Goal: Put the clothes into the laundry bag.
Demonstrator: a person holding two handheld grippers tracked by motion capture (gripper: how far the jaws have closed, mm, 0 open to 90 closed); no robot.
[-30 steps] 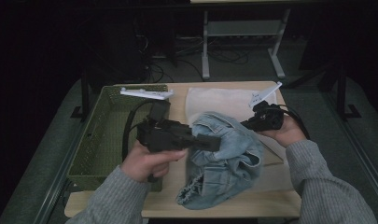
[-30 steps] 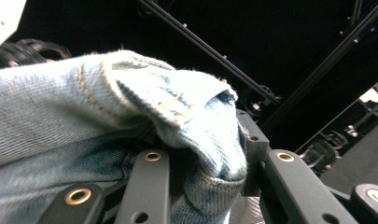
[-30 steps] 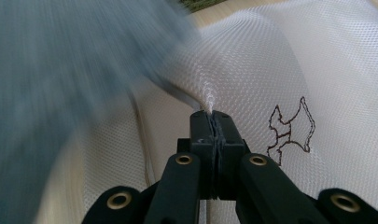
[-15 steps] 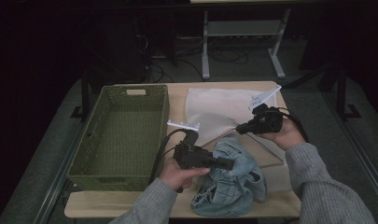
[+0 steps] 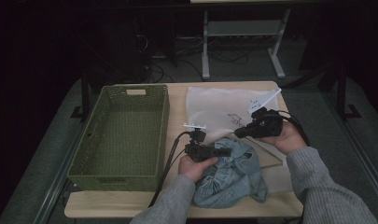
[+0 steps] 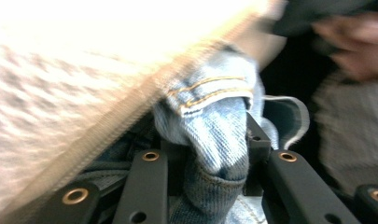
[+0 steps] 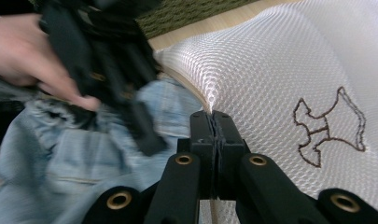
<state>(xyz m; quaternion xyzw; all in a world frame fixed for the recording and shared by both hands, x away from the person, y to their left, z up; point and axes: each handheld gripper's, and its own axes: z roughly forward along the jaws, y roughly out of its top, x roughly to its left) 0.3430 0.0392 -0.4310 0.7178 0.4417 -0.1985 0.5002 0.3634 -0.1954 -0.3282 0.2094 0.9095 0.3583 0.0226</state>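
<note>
I'm looking down on a light wooden table (image 5: pixel 177 205) in a dark room; beyond its far edge the floor carries loose cables and the pale metal legs of another stand (image 5: pixel 242 44), and most of the background is black.

Much is hard to read. The left gripper view is blurred and washed out at the top left, where a bright, pale mesh surface blows out to white. In the right gripper view my other hand and its gripper pass as a dark smear at upper left. From above, the near edge of the jeans hangs past the table's front edge, and my left forearm covers part of them.

The green woven basket (image 5: pixel 130 175) sits on the left half of the table with nothing in it. A white mesh laundry bag (image 5: pixel 214 105) with a small embroidered dog lies flat on the right half, and its mouth faces the jeans.

The jeans (image 5: pixel 235 179) lie crumpled at the front of the table, just right of the basket and against the near edge of the bag. My left gripper (image 5: pixel 226 151) is down on them; its jaws have just been easing apart a little, yet a fold of denim (image 6: pixel 214 135) sits wedged between them and I read it as gripped. My right gripper (image 7: pixel 213 122) is clamped tight on the hem of the mesh bag at its mouth.
</note>
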